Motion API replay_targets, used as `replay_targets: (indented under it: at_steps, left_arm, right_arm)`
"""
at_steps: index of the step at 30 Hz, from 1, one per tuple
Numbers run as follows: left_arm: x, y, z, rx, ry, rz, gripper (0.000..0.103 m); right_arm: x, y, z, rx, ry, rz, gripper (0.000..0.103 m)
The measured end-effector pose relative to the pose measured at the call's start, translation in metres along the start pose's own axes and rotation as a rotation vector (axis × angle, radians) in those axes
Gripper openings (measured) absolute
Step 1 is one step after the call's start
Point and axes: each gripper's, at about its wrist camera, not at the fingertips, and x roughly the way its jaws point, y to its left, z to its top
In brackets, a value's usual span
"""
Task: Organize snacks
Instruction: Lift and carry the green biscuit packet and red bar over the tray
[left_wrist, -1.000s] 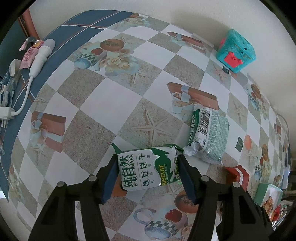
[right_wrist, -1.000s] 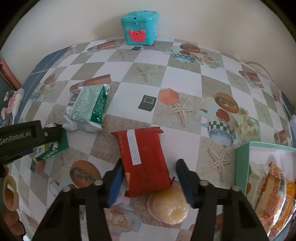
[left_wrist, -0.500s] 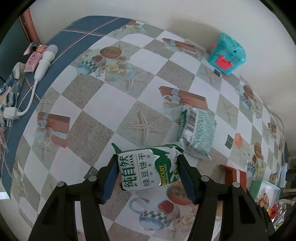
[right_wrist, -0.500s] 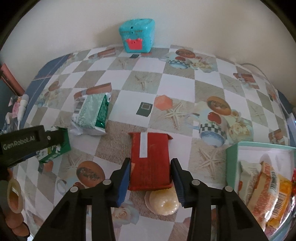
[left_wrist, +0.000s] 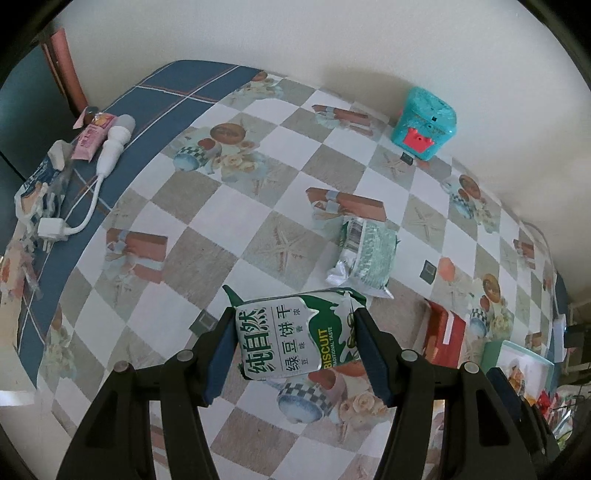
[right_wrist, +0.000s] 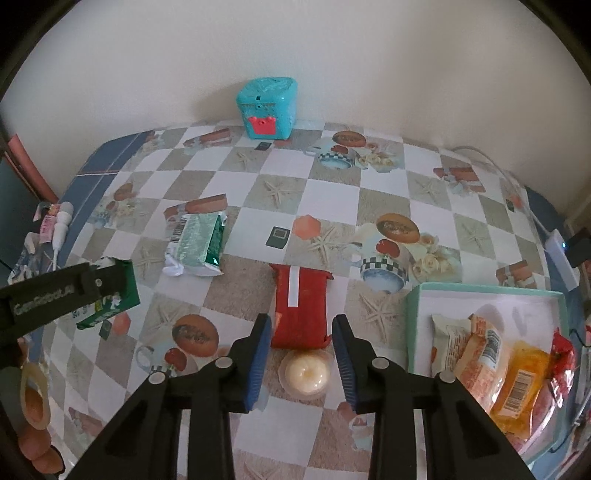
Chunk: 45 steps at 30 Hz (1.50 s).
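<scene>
- Left gripper is clamping a green-and-white foil biscuit packet by its two short ends, jaws at a medium gap, both blue pads pressing on it.
- That packet's long axis is running straight across from pad to pad; printed face is looking up at the camera, and it is hanging clear above the checkered patterned tablecloth.
- Right gripper is closing narrow on a red rectangular foil snack packet; the packet's near end is sitting between the pads, and the pads look to be on its long sides.
- Red packet's long axis is running away from the gripper toward the wall-side edge of the surface, white label strip at the far end.
- A round cream-coloured pastry in clear wrap is lying on the cloth just below the red packet's near end, between the fingers, but I cannot tell whether it is touching them.
- A pale green speckled foil packet with a barcode is lying flat mid-surface, long axis roughly toward the wall.
- A teal-rimmed open box near the right edge is holding several orange and yellow wrapped snacks.
- A teal plastic toy chest with a red clasp is standing at the wall-side edge.
</scene>
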Motion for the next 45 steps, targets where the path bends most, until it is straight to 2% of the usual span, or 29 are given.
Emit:
replay_targets:
  at_steps: [5,6,7,9,14,17,24,26,28,31,39,45]
  left_arm:
    - [0.011,0.009,-0.001,-0.027,0.032,-0.001,0.064]
    - [0.014,0.010,-0.001,-0.031,0.038,0.000,0.064]
    - [0.017,0.012,-0.001,-0.035,0.045,0.000,0.064]
    - [0.023,0.013,0.001,-0.042,0.054,-0.001,0.064]
    - [0.034,0.014,0.005,-0.050,0.070,-0.002,0.064]
    - [0.039,0.011,0.006,-0.047,0.079,-0.006,0.064]
    - [0.044,0.004,0.006,-0.031,0.084,-0.013,0.064]
    - [0.045,0.002,0.005,-0.028,0.086,-0.015,0.064]
    - [0.047,0.001,0.006,-0.029,0.089,-0.015,0.064]
    - [0.049,0.001,0.006,-0.031,0.093,-0.015,0.064]
    - [0.043,0.000,0.005,-0.023,0.084,-0.012,0.064]
    - [0.020,-0.006,0.002,-0.005,0.037,0.001,0.064]
  right_arm:
    - [0.017,-0.006,0.002,0.047,0.025,0.054,0.039]
    - [0.022,-0.008,0.003,0.059,0.029,0.061,0.042]
    - [0.029,-0.011,0.004,0.079,0.036,0.068,0.052]
    - [0.038,-0.013,0.006,0.098,0.048,0.068,0.057]
    - [0.056,-0.014,0.012,0.092,0.072,0.028,0.057]
    - [0.065,-0.014,0.016,0.104,0.082,0.052,0.057]
    - [0.077,0.001,0.019,0.062,0.103,0.047,0.057]
    - [0.083,0.005,0.017,0.044,0.116,0.013,0.056]
    - [0.082,0.009,0.016,0.018,0.097,-0.026,0.049]
    - [0.080,0.008,0.015,0.020,0.090,-0.025,0.043]
    - [0.069,-0.006,0.014,0.068,0.077,0.001,0.042]
    - [0.032,-0.025,0.012,0.114,0.022,0.013,0.042]
